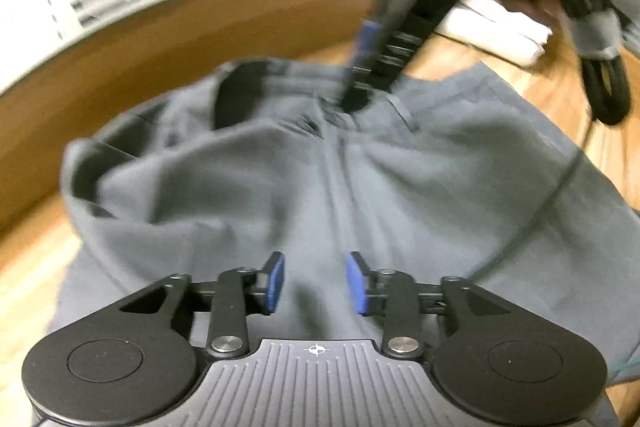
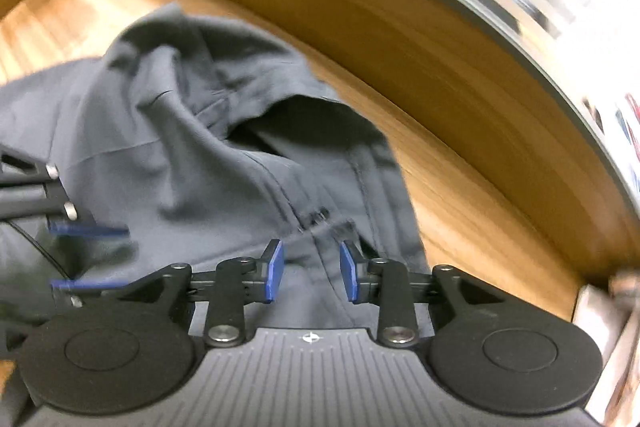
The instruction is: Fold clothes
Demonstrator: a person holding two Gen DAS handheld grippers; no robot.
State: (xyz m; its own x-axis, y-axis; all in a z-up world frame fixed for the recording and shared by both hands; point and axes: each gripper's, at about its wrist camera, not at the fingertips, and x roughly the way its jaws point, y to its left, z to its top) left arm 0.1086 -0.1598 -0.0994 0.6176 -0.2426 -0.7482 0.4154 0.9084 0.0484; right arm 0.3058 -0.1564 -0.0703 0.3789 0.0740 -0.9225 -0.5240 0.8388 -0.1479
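Grey garment [image 1: 320, 179] half-folded on the wooden table [image 1: 460, 63].
Its far end lies bunched and rumpled, so smoothing and further folds remain. Left gripper [image 1: 316, 283] and right gripper [image 2: 308, 271] hang over the cloth, jaws partly apart, holding nothing.

Grey trousers [image 1: 360, 167]: matt woven cloth, soft, creased. Table [image 2: 460, 195]: wood grain, smooth with low sheen. Left gripper [image 1: 315, 283] and right gripper [image 2: 308, 277]: matt black plastic links, bright metal rivets, blue rubbery pads [image 1: 276, 281].
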